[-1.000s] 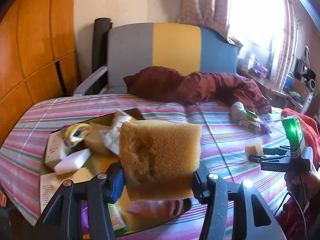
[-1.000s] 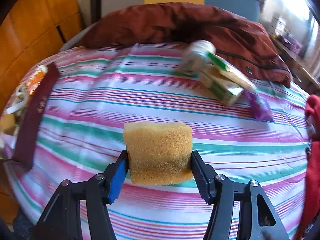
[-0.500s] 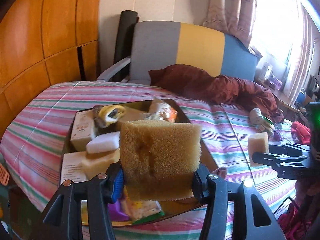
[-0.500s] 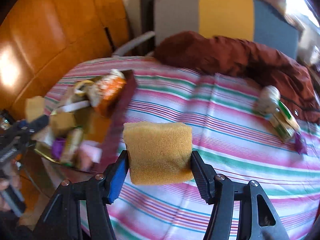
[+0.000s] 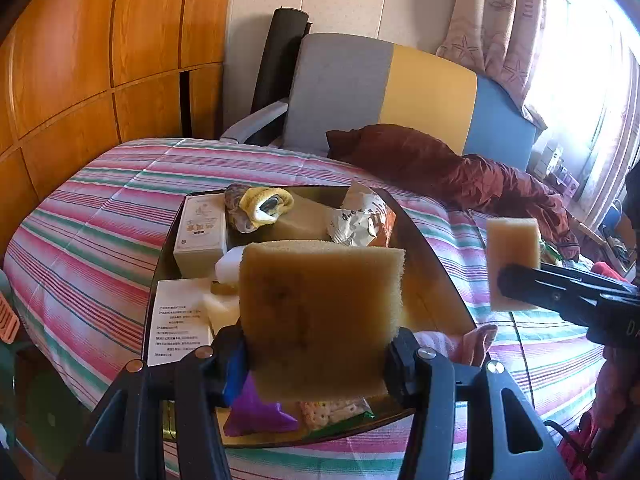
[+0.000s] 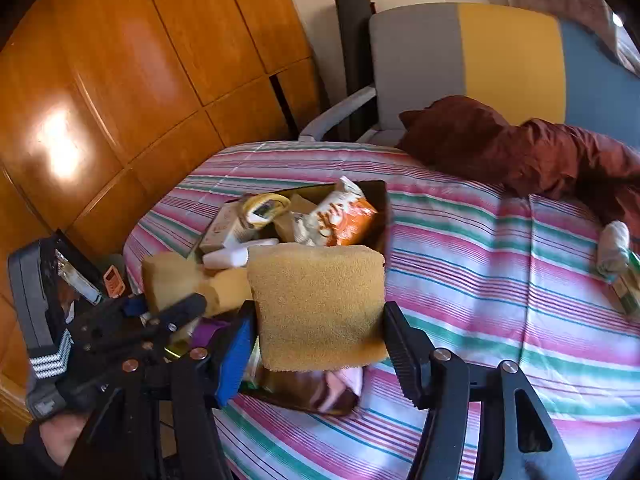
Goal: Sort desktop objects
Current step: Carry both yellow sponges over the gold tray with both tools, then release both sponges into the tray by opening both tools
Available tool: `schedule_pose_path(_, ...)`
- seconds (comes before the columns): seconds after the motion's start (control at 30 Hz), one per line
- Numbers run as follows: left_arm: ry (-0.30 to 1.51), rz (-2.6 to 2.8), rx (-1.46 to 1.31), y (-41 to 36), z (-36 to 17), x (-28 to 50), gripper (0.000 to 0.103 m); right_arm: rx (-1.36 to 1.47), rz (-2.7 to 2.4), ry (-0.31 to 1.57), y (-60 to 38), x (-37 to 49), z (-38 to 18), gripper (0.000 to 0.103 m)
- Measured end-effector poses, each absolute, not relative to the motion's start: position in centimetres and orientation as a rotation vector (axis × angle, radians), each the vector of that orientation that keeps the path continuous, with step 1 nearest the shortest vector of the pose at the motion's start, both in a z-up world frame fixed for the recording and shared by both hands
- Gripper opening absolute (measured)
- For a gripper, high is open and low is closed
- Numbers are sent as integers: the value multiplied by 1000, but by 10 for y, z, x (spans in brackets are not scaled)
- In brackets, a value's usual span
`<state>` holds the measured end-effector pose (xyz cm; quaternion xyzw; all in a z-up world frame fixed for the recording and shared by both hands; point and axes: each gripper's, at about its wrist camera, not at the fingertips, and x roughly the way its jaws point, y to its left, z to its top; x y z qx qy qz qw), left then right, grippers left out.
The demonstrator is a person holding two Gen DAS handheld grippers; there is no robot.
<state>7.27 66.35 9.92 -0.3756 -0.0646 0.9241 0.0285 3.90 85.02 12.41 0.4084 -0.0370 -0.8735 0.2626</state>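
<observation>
My left gripper [image 5: 316, 354] is shut on a brown-yellow sponge [image 5: 320, 316] and holds it above the near end of a dark tray [image 5: 434, 280] full of objects. My right gripper [image 6: 320, 336] is shut on a second yellow sponge [image 6: 318, 304], held above the tray's [image 6: 382, 208] right side. The right gripper and its sponge [image 5: 512, 252] show at the right of the left wrist view. The left gripper and its sponge [image 6: 168, 276] show at the left of the right wrist view.
The tray holds a white box [image 5: 200, 228], a yellow cloth bundle [image 5: 264, 206], an orange snack bag [image 6: 340, 216], a white block [image 6: 236, 254], a purple packet [image 5: 256, 414]. More objects [image 6: 614, 254] lie far right on the striped cover. A maroon blanket [image 5: 440, 164] and chair [image 5: 380, 88] stand behind.
Both grippers have swung left toward the tray, each still holding its sponge. The right gripper has come much closer to the tray and to the left gripper.
</observation>
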Motion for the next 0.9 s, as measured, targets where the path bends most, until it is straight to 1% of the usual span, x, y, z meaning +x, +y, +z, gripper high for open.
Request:
schedule_pose_path(0.4, -165, 2835, -1174, 672, 95, 50, 55, 1111, -2350, -161, 835, 19, 126, 65)
schedule_pose_path(0.8, -134, 2818, -1212, 682, 84, 33, 56, 1154, -2346, -225, 838, 2, 113, 66)
schedule_pose_path(0.83, -141, 2810, -1222, 682, 82, 31, 57, 1160, -2343, -236, 837, 0, 111, 69)
schedule_pose_path(0.87, -145, 2804, -1227, 682, 81, 30, 60, 1169, -2339, -247, 837, -2, 109, 75)
schedule_pose_path(0.9, -149, 2801, -1228, 682, 81, 30, 60, 1185, -2333, -267, 837, -4, 106, 80)
